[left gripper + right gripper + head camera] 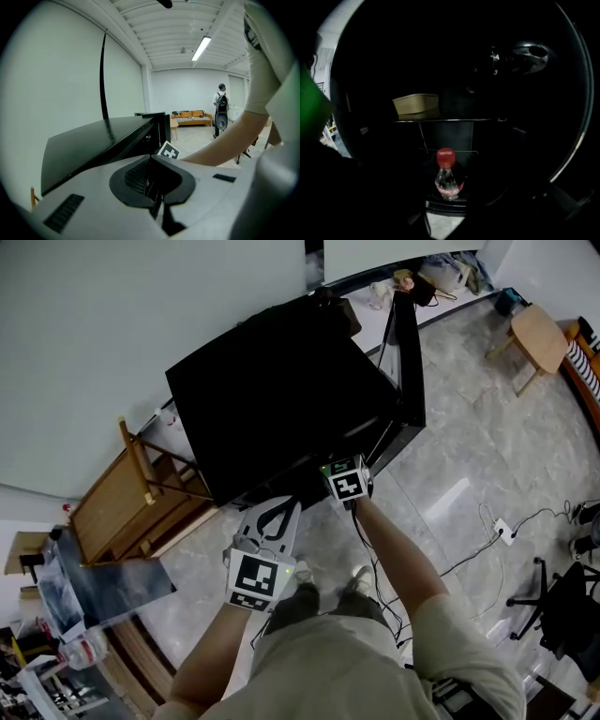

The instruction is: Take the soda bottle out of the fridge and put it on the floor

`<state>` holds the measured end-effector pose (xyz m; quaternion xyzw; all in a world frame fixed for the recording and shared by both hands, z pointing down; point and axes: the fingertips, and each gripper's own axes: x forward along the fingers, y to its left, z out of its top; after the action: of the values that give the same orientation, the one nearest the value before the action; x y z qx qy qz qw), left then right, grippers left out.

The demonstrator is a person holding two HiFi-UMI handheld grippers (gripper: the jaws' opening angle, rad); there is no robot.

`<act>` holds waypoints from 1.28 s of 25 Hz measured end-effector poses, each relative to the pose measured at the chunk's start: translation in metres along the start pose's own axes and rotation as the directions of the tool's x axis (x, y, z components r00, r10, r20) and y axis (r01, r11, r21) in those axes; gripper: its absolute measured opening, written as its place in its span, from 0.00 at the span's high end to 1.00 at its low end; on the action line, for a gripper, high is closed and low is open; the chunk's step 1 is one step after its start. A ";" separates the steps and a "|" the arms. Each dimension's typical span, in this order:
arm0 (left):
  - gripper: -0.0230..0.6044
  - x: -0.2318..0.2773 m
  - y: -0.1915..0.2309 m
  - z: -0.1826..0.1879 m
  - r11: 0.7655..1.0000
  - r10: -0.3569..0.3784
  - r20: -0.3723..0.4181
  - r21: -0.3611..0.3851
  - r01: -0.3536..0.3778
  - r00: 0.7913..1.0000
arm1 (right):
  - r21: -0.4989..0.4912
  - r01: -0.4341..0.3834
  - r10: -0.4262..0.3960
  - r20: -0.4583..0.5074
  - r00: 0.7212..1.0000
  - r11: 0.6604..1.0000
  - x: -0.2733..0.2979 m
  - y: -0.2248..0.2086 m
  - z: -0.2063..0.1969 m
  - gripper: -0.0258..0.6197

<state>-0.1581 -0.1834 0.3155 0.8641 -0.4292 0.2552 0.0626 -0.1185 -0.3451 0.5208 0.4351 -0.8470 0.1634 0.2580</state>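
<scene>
A clear soda bottle [446, 176] with a red cap stands upright low inside the dark fridge, seen in the right gripper view just beyond the jaws. The black fridge [281, 390] fills the middle of the head view, its door [409, 362] swung open on the right. My right gripper [343, 476] reaches into the fridge's open front. Its jaws stand open and apart from the bottle. My left gripper [274, 514] hangs outside, in front of the fridge's near corner. Its jaws [152, 187] are closed together and hold nothing.
A beige box [417, 106] rests on the glass shelf above the bottle. A wooden rack [141, 493] leans left of the fridge. Cables and a power strip [502, 531] lie on the tiled floor at right, beside an office chair [572, 606]. A person [220, 112] stands far off.
</scene>
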 end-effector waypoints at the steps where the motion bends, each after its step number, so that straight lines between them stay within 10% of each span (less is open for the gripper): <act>1: 0.95 -0.001 0.000 -0.002 1.000 0.001 -0.006 0.000 -0.001 1.000 | 0.001 0.001 -0.001 -0.013 1.000 1.000 -0.001 -0.001 -0.001 0.67; 32: 0.95 -0.020 -0.006 -0.024 0.999 -0.037 -0.025 0.026 0.038 0.999 | -0.142 0.028 -0.026 0.016 1.000 0.989 -0.034 0.018 0.006 0.76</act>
<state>-0.1724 -0.1575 0.3270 0.8695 -0.4088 0.2703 0.0611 -0.1187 -0.3159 0.4958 0.4284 -0.8522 0.0960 0.2847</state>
